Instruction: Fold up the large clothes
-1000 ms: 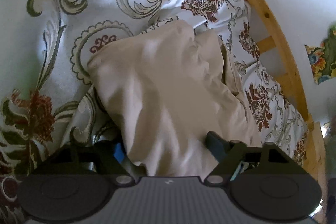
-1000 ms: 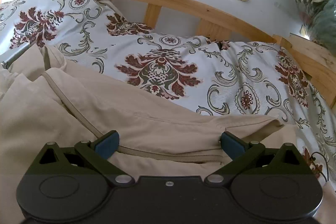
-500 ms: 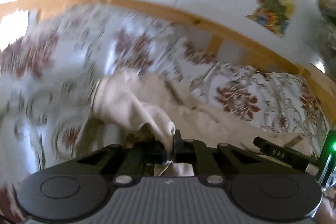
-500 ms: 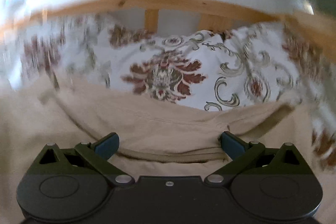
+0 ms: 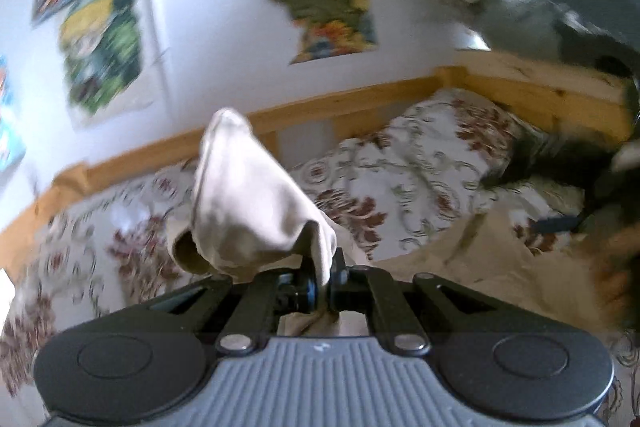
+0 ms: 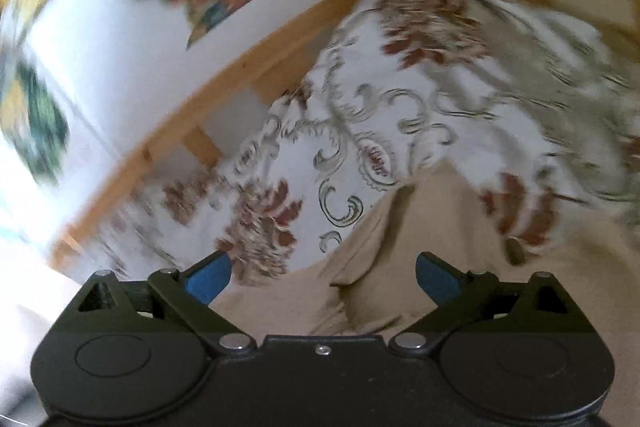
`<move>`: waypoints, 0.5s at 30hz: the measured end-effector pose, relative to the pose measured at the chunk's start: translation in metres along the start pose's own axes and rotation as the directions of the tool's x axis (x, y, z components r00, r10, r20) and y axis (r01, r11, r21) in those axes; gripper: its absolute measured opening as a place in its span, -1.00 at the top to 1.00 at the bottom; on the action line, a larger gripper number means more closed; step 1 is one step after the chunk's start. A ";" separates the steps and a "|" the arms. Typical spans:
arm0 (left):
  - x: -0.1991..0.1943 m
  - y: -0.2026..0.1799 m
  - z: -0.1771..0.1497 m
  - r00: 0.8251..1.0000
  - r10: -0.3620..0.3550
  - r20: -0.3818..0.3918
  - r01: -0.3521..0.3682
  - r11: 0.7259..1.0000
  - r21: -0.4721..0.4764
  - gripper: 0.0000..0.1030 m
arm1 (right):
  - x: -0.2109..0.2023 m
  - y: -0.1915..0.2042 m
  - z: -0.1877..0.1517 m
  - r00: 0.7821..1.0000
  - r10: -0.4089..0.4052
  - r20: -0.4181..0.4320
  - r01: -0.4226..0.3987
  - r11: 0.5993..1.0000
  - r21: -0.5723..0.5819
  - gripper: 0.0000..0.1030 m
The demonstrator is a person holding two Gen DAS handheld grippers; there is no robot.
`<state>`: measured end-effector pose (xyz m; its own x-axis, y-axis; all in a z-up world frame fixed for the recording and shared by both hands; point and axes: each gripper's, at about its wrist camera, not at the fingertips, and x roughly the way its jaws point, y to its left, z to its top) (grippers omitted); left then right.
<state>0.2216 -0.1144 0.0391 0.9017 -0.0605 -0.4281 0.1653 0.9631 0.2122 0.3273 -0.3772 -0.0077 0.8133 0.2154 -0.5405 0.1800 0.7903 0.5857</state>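
Only the left view shows the beige garment [image 5: 256, 211] pinched in the left gripper [image 5: 320, 285]; the right gripper [image 6: 322, 273] is spread wide, tilted over the bed [image 6: 420, 99].

**Grippers: pose and state**

Left gripper [image 5: 322, 285]: jaws drawn together, the two finger linkages folded inward and meeting at the centre line. A fold of beige garment [image 5: 256, 203] is pinched between the fingertips and rises above them in a bunched peak. Body tilted, lower on its left side; view motion-blurred.

Right gripper [image 6: 322, 277]: jaws spread wide, blue finger pads [image 6: 206, 277] far apart, nothing between them. Fingers point forward just over the garment; contact cannot be told. Body level in its own view; scene behind strongly blurred and slanted.

Right gripper as seen from the left wrist: a dark, blurred shape at the right edge, state unreadable there.
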 end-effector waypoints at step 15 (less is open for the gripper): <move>-0.001 -0.157 -0.045 0.987 -0.157 -0.020 0.146 0.855 0.498 0.90 | -0.082 -0.111 -0.016 0.932 0.360 0.044 -0.333 0.801 0.498 -0.99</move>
<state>0.1763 -0.2538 -0.0334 0.8566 -0.2056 -0.4733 0.4716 0.6843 0.5562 0.2320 -0.4736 -0.0378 0.8470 0.4600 -0.2665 0.1493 0.2753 0.9497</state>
